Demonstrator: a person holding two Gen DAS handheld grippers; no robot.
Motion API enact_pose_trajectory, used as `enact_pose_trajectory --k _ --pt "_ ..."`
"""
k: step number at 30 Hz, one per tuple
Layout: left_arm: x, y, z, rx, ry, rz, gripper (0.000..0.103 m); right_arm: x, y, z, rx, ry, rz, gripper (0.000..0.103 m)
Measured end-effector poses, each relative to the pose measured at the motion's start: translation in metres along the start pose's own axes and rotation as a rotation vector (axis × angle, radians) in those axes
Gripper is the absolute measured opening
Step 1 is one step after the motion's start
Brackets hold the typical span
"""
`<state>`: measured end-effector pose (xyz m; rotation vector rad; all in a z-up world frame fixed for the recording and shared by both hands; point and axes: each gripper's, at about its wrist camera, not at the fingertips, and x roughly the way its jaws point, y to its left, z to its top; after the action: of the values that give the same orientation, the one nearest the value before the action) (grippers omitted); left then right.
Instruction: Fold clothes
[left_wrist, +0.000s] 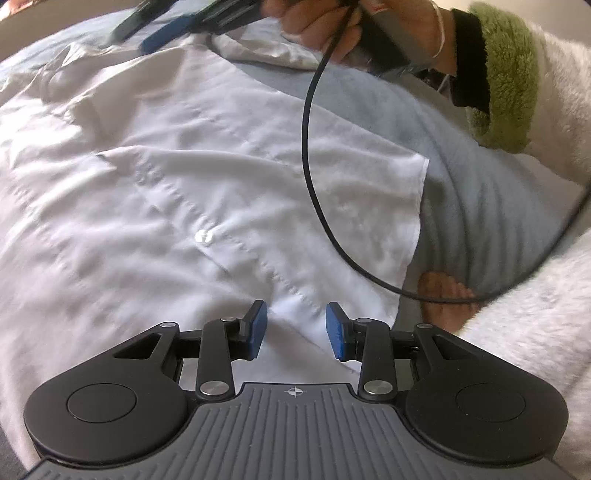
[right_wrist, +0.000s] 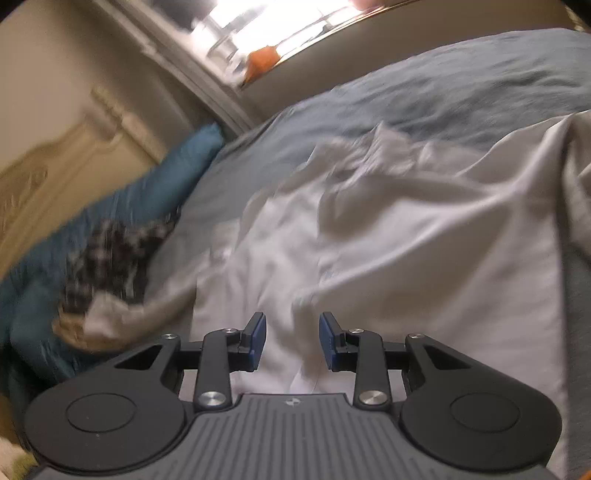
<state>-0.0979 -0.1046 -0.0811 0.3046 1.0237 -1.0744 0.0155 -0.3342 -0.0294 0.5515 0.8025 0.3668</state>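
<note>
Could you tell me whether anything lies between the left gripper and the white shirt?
Nothing visible does. The left gripper stands open directly over the white shirt, with only cloth in its gap. A black cable hangs across the shirt farther ahead, to the right.

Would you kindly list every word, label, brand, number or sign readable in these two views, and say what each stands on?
No words, brands or numbers can be read in either view.
Crosshair sign, no text: on the ribbed grey body of the left gripper.
Small emblem, too small to read: on the grey body of the right gripper.
White shirt: no label visible.
</note>
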Motion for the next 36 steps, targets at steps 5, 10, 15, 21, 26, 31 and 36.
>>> enact_pose_trajectory --k 5,10,15,21,26,31,36 --pt "-0.017 0.014 0.008 0.004 -0.045 0.034 0.035 -0.006 0.0 0.047 -0.038 -0.016 -0.045 0.034" --pt "-0.003 0.021 0.024 -0.023 -0.074 0.043 0.034 0.031 0.006 0.091 -0.114 0.035 -0.142 0.034" --pt "-0.009 0.047 0.027 -0.109 -0.095 0.061 0.035 0.074 -0.026 0.124 0.05 0.054 -0.218 0.035" --pt "-0.045 0.117 0.046 -0.273 -0.205 0.146 0.035 0.112 -0.088 0.178 0.333 0.035 -0.204 0.042" --pt "-0.051 0.193 0.093 -0.42 -0.291 0.253 0.035 0.153 -0.128 0.213 0.517 0.042 -0.184 0.045" --pt "-0.028 0.24 0.135 -0.408 -0.317 0.358 0.035 0.202 -0.142 0.231 0.572 0.137 -0.17 0.052" --pt "0.001 0.27 0.16 -0.449 -0.308 0.407 0.034 0.231 -0.131 0.235 0.456 0.235 -0.184 0.052"
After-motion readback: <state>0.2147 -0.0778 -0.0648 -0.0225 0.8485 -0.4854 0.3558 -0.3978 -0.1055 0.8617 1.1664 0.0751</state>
